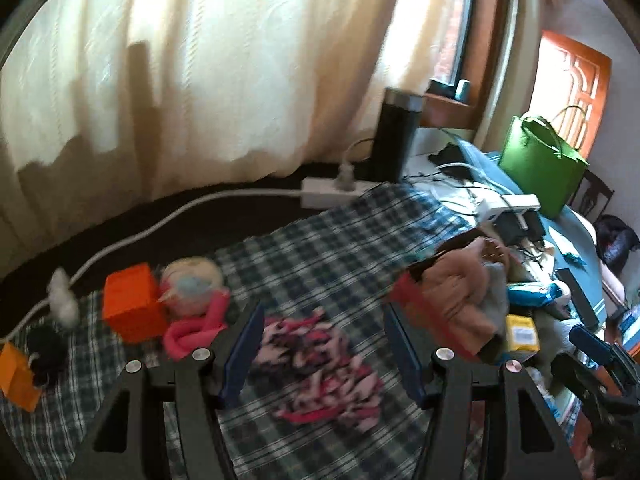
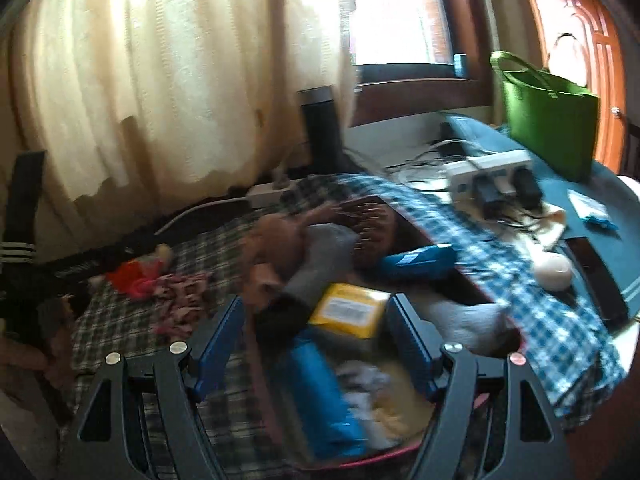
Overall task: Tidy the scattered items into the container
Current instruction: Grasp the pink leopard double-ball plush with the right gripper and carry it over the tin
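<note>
- Now we see the left gripper (image 1: pixel 322 332) with jaws apart, empty, above the pink patterned cloth (image 1: pixel 320 364) on the checked blanket (image 1: pixel 320 240).
- Right gripper (image 2: pixel 316 330) gapes wide, empty, over the heaped container (image 2: pixel 360 458).
- Risk, we judge: the limp cloth slips out or snags; the overfull heap spills.

Checked cloth (image 1: pixel 320 240) over the surface, bearing orange box (image 1: pixel 132 304), pink scarf (image 1: pixel 196 328), patterned cloth (image 1: pixel 320 364) and power strip (image 1: pixel 332 192).
</note>
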The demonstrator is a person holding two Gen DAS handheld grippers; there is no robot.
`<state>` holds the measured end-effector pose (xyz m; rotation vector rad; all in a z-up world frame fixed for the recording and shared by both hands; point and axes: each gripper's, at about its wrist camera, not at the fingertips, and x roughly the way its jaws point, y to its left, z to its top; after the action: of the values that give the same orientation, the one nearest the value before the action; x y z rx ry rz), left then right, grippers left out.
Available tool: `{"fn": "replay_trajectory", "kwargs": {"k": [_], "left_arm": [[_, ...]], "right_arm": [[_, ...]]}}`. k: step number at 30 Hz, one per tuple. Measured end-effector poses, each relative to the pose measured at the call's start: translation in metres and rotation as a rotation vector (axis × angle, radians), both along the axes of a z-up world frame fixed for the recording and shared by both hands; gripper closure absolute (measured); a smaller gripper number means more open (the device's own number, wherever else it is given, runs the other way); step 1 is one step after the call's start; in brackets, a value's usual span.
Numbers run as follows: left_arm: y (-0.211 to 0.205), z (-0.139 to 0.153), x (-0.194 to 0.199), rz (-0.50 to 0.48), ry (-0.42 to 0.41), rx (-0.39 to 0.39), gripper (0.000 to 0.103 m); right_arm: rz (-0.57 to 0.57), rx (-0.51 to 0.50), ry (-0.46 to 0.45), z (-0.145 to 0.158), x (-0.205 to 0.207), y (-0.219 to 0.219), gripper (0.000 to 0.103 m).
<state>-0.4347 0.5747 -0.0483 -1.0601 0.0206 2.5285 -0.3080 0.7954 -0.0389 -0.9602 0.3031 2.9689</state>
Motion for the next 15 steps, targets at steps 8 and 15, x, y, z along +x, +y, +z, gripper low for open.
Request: {"fn": "replay_trajectory", "kwargs": {"k": [8, 15], "left_arm": [[-0.040, -0.016, -0.016, 0.084, -0.055, 0.032, 0.039], [-0.055, -0.022, -0.030, 0.084, -0.078, 0.043, 0.039]], "right_arm": [[0.204, 0.040, -0.044, -0.014, -0.026, -0.077, 0.026], [0.279, 0.019, -0.128, -0.044, -0.063, -0.111, 0.026]]}}
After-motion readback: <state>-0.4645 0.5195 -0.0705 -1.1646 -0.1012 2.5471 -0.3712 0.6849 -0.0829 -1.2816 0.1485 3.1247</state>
